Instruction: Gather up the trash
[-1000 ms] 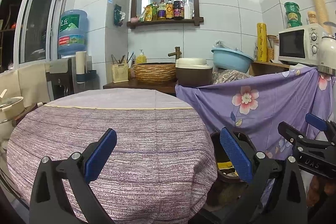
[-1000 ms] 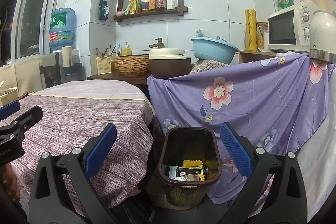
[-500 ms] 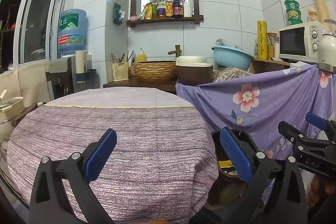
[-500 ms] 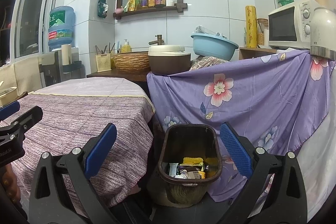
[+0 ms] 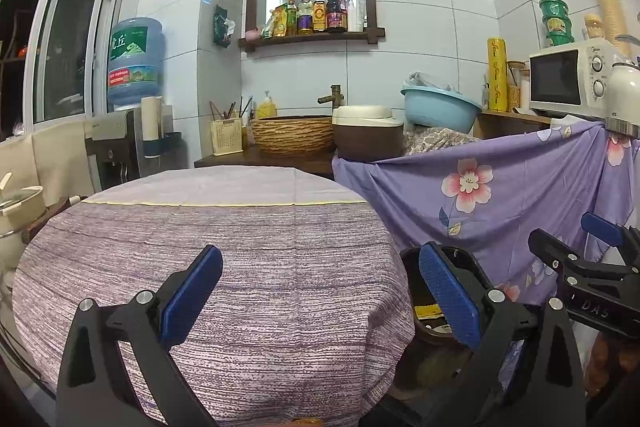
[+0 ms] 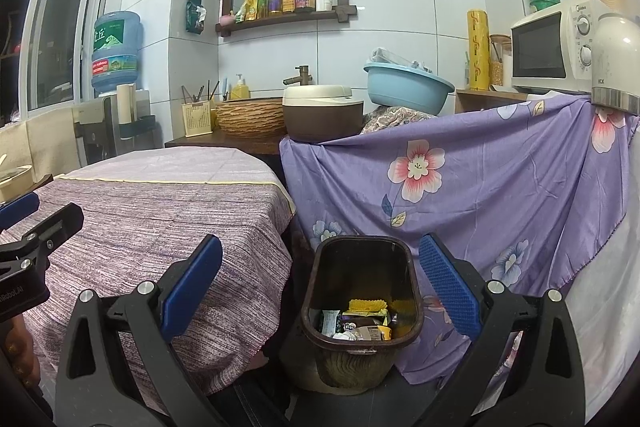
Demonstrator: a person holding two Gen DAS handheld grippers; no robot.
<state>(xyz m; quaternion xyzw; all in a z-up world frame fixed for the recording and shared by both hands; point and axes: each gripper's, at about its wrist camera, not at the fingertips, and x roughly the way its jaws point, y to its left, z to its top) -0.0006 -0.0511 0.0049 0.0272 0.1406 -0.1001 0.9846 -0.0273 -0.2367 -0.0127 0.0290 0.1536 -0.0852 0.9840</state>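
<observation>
Two handheld grippers are held level and side by side, low in front of a round table (image 5: 224,227) covered with a purple woven cloth.

The left gripper (image 5: 320,291) is pointed across the tabletop, its blue-padded fingers (image 5: 192,295) spread wide with nothing between them. The right gripper (image 6: 320,291) is aimed just right of the table, its fingers (image 6: 448,287) spread equally wide and empty, framing a brown trash bin (image 6: 360,307) that stands on the floor between the table edge and a hanging purple floral sheet (image 6: 500,195).

Inside the bin, collected trash (image 6: 360,323) is seen at the bottom: a yellow crinkled piece, wrappers and small packets, whose labels cannot be read. The bin's lower body is partly cut off by the gripper frame. In the left wrist view the bin (image 5: 460,263) is mostly hidden behind the left gripper's right finger, with only its rim and a yellow scrap showing.

Each gripper is glimpsed at the edge of the other's view, cropped by the frame. The holding hands are barely seen: a sliver of a hand (image 6: 20,355) appears at the far left, dark and indistinct.

At the far wall, a basket sink (image 5: 294,135), a blue basin (image 5: 440,107) and a microwave (image 5: 568,83) are seen.
</observation>
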